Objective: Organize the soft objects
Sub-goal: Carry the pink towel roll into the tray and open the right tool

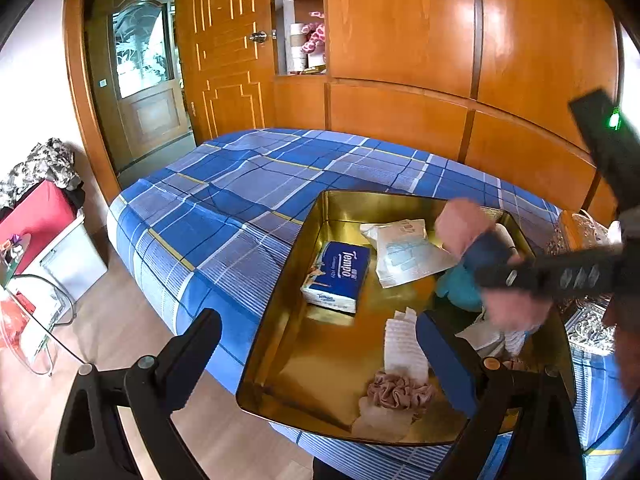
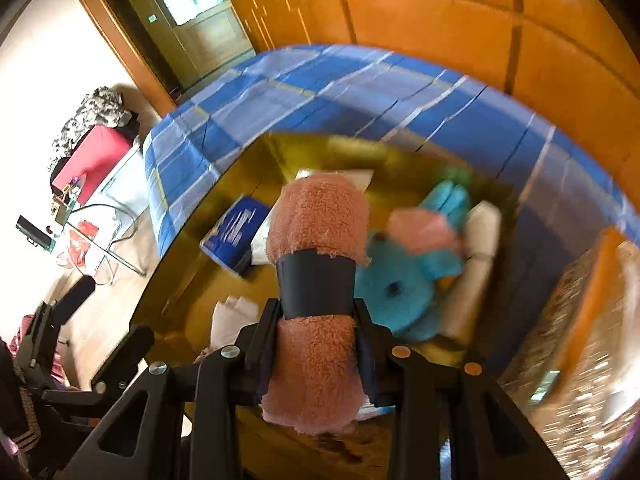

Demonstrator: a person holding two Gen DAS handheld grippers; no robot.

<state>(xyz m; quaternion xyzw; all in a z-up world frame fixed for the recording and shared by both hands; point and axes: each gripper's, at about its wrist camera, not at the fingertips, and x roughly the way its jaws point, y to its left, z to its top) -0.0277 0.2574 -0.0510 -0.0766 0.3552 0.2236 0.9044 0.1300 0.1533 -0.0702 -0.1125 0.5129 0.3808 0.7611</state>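
A gold tray [image 1: 280,280] lies on the bed. In it are a blue Tempo tissue pack [image 1: 336,276], a white paper packet [image 1: 404,252], a white folded cloth [image 1: 404,344], a pink scrunchie [image 1: 400,394] and a blue plush toy [image 2: 400,292]. My right gripper [image 2: 316,344] is shut on a rolled pink towel [image 2: 320,216] with a dark band, held above the tray; it also shows blurred in the left wrist view [image 1: 460,224]. My left gripper [image 1: 320,344] is open and empty over the tray's near left edge.
The bed has a blue plaid sheet [image 1: 240,184] against wooden wall panels [image 1: 400,32]. A glass side table [image 1: 36,320] and a red box [image 1: 36,216] stand on the floor at the left. A patterned box lid [image 2: 580,320] lies right of the tray.
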